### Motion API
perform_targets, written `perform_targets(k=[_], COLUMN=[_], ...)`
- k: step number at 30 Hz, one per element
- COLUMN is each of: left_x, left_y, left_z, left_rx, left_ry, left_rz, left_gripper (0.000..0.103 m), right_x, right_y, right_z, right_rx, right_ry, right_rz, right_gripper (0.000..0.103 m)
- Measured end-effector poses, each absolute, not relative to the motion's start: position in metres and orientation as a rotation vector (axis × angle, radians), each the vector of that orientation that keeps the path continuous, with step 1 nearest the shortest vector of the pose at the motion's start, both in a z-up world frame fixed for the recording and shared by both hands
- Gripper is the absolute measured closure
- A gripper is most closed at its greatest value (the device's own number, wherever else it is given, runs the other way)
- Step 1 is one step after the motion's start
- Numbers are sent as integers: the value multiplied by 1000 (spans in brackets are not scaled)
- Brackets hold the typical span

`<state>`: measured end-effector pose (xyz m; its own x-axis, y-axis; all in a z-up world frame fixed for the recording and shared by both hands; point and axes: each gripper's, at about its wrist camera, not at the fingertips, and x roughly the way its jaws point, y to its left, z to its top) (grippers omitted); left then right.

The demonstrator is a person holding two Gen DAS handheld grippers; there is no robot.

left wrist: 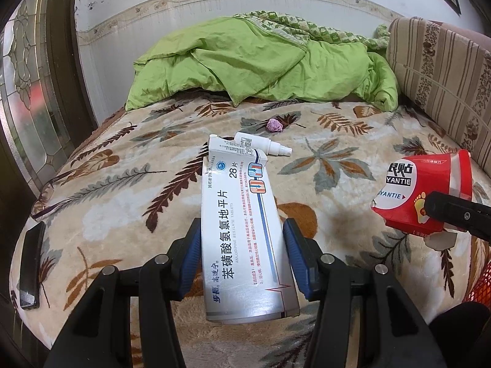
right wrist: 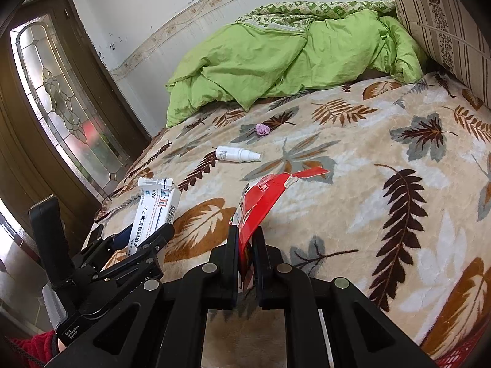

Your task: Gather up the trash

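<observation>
A white medicine box [left wrist: 239, 202] is clamped between the blue pads of my left gripper [left wrist: 242, 230], held just above the leaf-patterned blanket [left wrist: 122, 184]. My right gripper [right wrist: 247, 233] is shut on a torn red packet [right wrist: 264, 196], which sticks up and forward from its black fingers. The right wrist view also shows the left gripper [right wrist: 144, 233] and its box [right wrist: 156, 205] at lower left. In the left wrist view the red packet [left wrist: 423, 184] and right gripper [left wrist: 435, 211] sit at the right. A white spray bottle [left wrist: 260, 145] and a purple crumpled wad [left wrist: 274, 125] lie farther up the bed.
A green quilt [left wrist: 260, 61] is heaped at the far end of the bed, with a striped cushion [left wrist: 442, 76] along the right. Glasses [left wrist: 46, 196] and a flat black object [left wrist: 30, 263] lie near the left edge. Red mesh [left wrist: 478, 285] shows at lower right.
</observation>
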<state>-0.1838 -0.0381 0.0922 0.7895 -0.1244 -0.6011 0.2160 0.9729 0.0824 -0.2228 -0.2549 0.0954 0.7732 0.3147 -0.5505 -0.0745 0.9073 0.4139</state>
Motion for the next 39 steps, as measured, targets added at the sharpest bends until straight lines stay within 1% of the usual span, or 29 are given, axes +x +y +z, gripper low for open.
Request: perform_targets(k=[29,39], left_x=[-184,-209], left_y=[-41,-64], left_z=[92,94], left_rx=[147,168], left_ry=[642,663], left_rz=[-192,-301], left_gripper=[52,52], right_x=[-224,-256], right_y=[-258,-277], right_z=[96,114], right_rx=[390,416], right_ry=[651,613], right_rz=[207,172], right_gripper=[94,94])
